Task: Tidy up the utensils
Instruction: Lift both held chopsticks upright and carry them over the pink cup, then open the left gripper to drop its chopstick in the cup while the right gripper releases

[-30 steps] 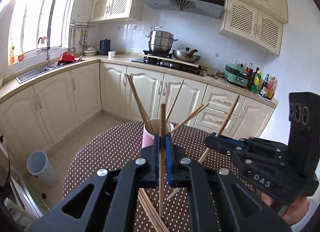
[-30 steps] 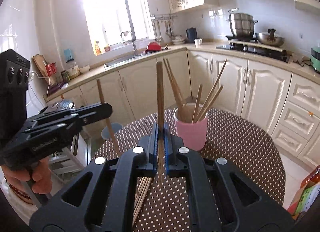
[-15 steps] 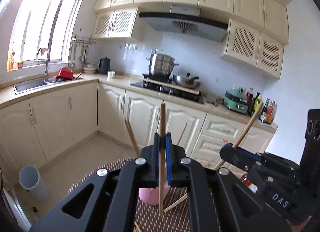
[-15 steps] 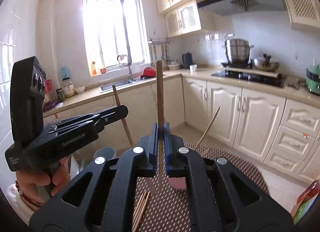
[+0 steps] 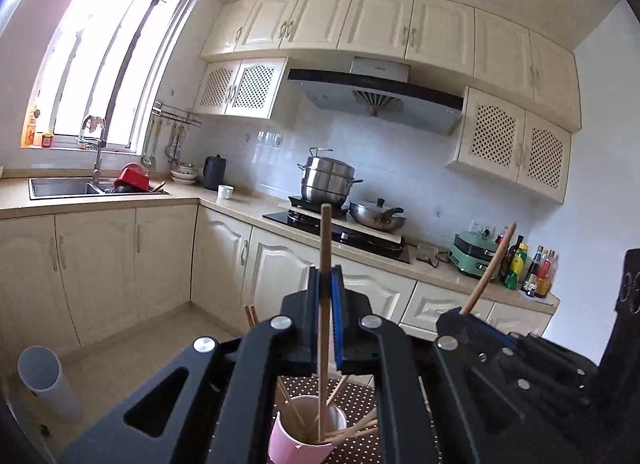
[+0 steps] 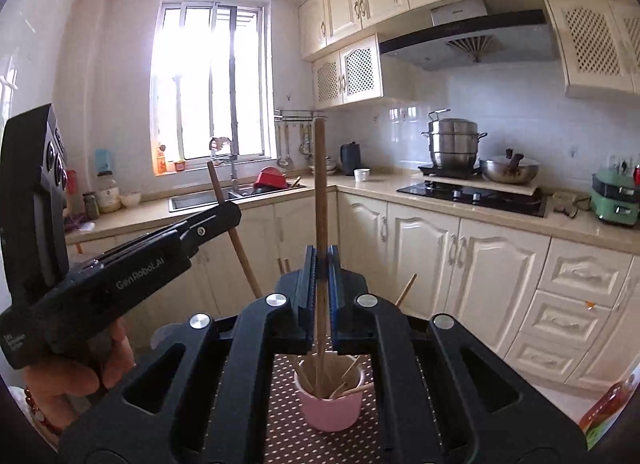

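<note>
Left claw clamped on one wooden chopstick, held upright, lower tip down inside the pink cup. Right claw likewise pinched shut on a second chopstick, also upright, its lower end inside the same cup. Several more chopsticks leaning in the cup at angles. Cup standing on the brown dotted table, directly below both claws. Beyond the cup, cream cabinets; steamer pot on the stove farther back, sink to its left.
</note>
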A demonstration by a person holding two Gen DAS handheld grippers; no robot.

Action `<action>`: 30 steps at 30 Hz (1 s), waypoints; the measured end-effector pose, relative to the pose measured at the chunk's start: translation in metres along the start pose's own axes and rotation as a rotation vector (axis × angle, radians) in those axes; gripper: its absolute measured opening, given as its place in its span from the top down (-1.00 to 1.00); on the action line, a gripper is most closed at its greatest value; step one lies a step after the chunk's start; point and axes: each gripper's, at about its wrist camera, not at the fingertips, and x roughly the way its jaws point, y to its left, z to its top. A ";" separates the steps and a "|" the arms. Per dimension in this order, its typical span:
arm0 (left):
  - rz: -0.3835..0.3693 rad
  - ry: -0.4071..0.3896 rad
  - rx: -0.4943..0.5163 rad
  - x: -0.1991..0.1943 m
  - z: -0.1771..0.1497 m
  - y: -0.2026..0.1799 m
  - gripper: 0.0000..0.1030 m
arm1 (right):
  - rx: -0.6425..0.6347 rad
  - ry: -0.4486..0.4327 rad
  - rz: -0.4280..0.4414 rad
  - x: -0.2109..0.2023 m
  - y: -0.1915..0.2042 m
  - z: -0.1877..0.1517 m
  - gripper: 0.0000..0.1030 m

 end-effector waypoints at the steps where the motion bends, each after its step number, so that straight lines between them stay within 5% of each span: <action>1: 0.010 -0.001 0.004 0.003 -0.003 0.000 0.88 | -0.004 -0.003 -0.001 0.002 0.000 -0.003 0.89; 17: 0.029 0.049 0.027 0.028 -0.038 0.011 0.88 | 0.007 -0.062 -0.021 0.014 -0.002 -0.004 0.89; 30: 0.017 0.118 0.023 0.039 -0.072 0.020 0.88 | 0.006 0.044 0.004 0.027 -0.004 -0.038 0.89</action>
